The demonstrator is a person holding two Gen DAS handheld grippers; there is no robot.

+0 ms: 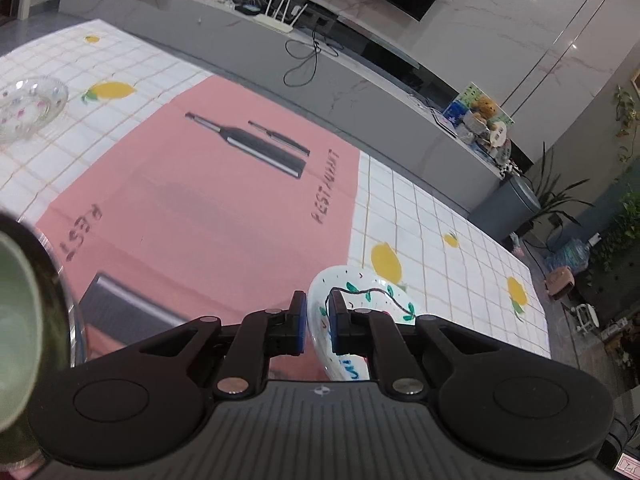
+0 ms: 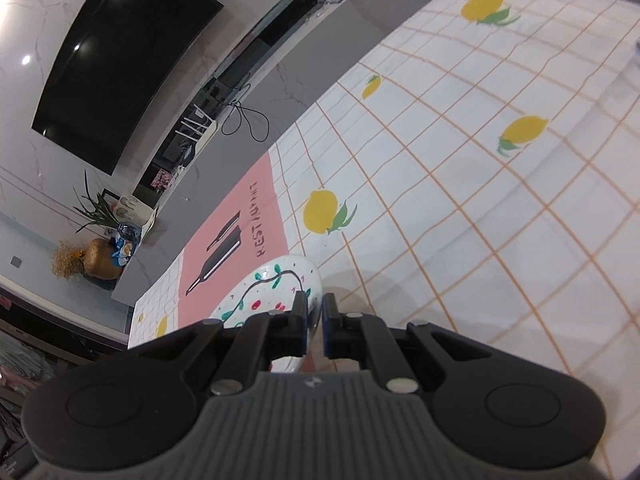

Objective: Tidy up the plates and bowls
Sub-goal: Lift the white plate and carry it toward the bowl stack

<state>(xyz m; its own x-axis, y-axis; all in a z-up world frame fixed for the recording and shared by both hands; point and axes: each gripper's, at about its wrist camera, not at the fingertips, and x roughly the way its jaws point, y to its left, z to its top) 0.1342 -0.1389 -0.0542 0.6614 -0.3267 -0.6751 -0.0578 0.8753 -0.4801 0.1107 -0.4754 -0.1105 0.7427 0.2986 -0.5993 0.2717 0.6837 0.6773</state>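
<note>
Left wrist view takes in a table under a lemon-print checked cloth (image 1: 452, 216), with a pink placemat (image 1: 224, 208) printed with bottles laid across its middle. At the near left edge bulges a dark bowl with a green inside (image 1: 16, 320), blurred by closeness. A clear glass bowl (image 1: 28, 104) sits far left on the cloth. A white painted plate (image 1: 360, 300), with vine and berry marks, lies at the placemat's near right corner. Both tongs grip its rim with jaws nearly closed: the left gripper (image 1: 318, 320) and the right gripper (image 2: 315, 316), the plate (image 2: 272, 288) tilted between them.
</note>
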